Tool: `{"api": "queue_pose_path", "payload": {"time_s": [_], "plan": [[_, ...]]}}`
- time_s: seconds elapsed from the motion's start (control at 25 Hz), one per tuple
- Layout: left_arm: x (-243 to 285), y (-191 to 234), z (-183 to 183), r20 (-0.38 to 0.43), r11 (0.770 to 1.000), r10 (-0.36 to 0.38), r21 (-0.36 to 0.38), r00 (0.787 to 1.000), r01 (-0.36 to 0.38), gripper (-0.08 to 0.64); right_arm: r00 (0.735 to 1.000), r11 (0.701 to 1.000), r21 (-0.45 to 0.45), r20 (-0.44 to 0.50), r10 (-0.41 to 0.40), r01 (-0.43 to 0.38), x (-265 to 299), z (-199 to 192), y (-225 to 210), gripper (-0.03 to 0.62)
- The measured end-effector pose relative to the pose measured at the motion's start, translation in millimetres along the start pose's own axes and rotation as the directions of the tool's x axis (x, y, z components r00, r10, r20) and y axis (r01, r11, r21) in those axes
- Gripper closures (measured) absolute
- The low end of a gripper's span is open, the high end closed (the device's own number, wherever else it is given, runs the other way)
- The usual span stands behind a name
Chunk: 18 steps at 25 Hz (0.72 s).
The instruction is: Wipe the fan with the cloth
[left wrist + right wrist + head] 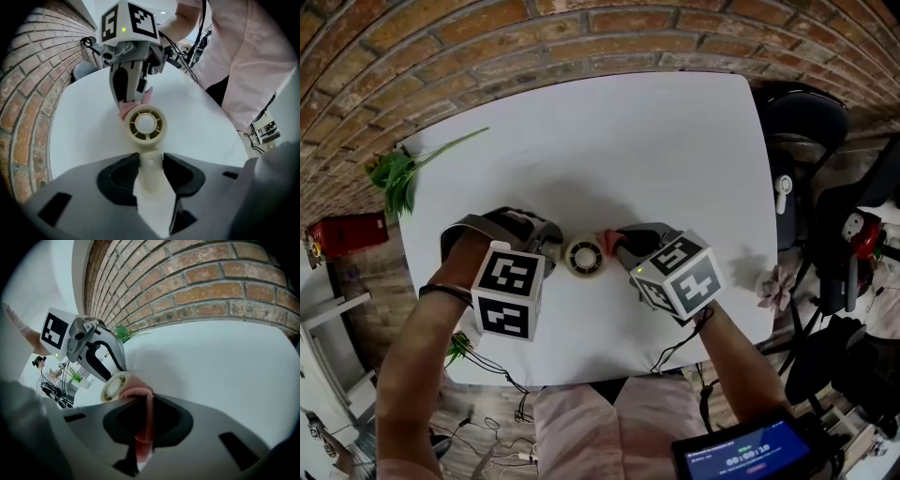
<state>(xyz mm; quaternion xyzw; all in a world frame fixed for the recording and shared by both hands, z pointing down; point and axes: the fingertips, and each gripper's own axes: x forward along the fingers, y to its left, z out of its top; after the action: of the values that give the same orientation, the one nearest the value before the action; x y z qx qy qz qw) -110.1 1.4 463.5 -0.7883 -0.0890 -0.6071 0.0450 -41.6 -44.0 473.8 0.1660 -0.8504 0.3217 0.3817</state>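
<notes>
A small cream hand fan [584,256] with a round grilled head lies over the white table [609,150] between my two grippers. My left gripper [151,176] is shut on the fan's handle [151,174], and the round head [146,123] sticks out beyond the jaws. My right gripper [143,420] is shut on a pink cloth [144,418]. The bunched end of the cloth [135,391] presses against the rim of the fan head [114,385]. In the head view the pink cloth [610,242] shows at the fan's right side.
A green plant sprig [403,171] lies at the table's far left corner. A brick wall [487,47] runs behind the table. A black chair [802,122] and cabled gear stand to the right. A screen [741,455] shows at the lower right.
</notes>
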Motion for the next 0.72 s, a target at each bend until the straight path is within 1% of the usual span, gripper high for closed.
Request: {"api": "queue_pose_path", "payload": {"time_s": [0.24, 0.4, 0.52, 0.6, 0.64, 0.72], "plan": [[2, -1, 2, -0.049, 0.995, -0.008, 0.098, 0.999, 0.013, 0.387, 1.0, 1.0, -0.009, -0.002, 0.016, -0.016, 4, 5, 2, 0.56], [3, -2, 0, -0.087, 0.986, -0.003, 0.168, 0.996, 0.017, 0.387, 0.999, 0.999, -0.027, -0.013, 0.035, -0.036, 7, 9, 5, 0.56], [4, -3, 3, -0.111, 0.977, -0.005, 0.212, 0.994, 0.028, 0.387, 0.999, 0.998, -0.052, -0.01, 0.031, -0.031, 0, 13, 1, 0.56], [5, -3, 3, -0.119, 0.971, -0.005, 0.237, 0.993, 0.033, 0.387, 0.999, 0.996, -0.088, -0.013, 0.034, -0.035, -4, 17, -1, 0.56], [5, -3, 3, -0.121, 0.968, -0.004, 0.248, 0.993, 0.034, 0.387, 0.999, 0.992, -0.12, -0.014, 0.043, -0.044, -5, 20, 0, 0.56], [4, -4, 3, -0.124, 0.964, -0.003, 0.264, 0.992, 0.036, 0.387, 0.997, 0.975, -0.211, -0.016, 0.071, -0.073, -6, 24, 4, 0.56]]}}
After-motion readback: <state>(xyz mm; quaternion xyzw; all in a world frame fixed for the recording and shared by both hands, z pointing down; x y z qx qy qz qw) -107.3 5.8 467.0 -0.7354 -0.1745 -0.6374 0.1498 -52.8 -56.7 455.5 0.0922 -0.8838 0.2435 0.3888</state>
